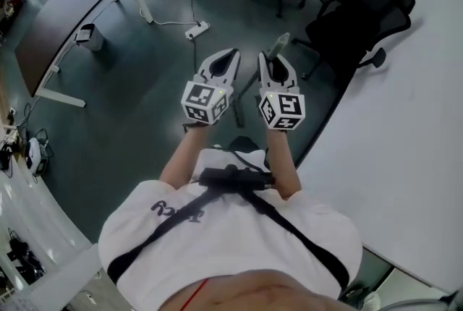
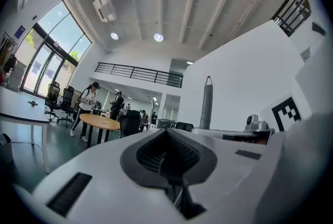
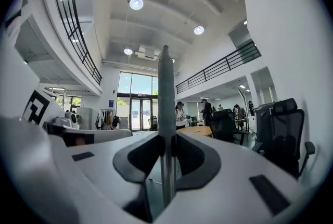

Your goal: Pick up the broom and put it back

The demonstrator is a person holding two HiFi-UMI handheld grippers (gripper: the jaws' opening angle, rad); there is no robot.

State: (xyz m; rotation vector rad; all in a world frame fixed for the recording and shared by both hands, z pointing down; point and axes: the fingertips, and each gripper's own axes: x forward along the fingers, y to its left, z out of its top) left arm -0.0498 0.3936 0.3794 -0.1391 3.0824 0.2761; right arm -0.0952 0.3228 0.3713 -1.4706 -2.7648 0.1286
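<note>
The right gripper [image 1: 275, 64] is clenched on the broom handle [image 3: 166, 87], which stands upright, tip pointing up, above the floor [image 1: 145, 100] near the white counter's [image 1: 405, 129] curved edge. The left gripper [image 1: 228, 60] is closed and empty.

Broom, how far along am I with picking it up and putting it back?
Done: the broom is picked up, its handle clamped in the right gripper. In hand: it is held over the grey floor; the left gripper is shut and empty. Left: setting it back; no spot for it shows.
</note>
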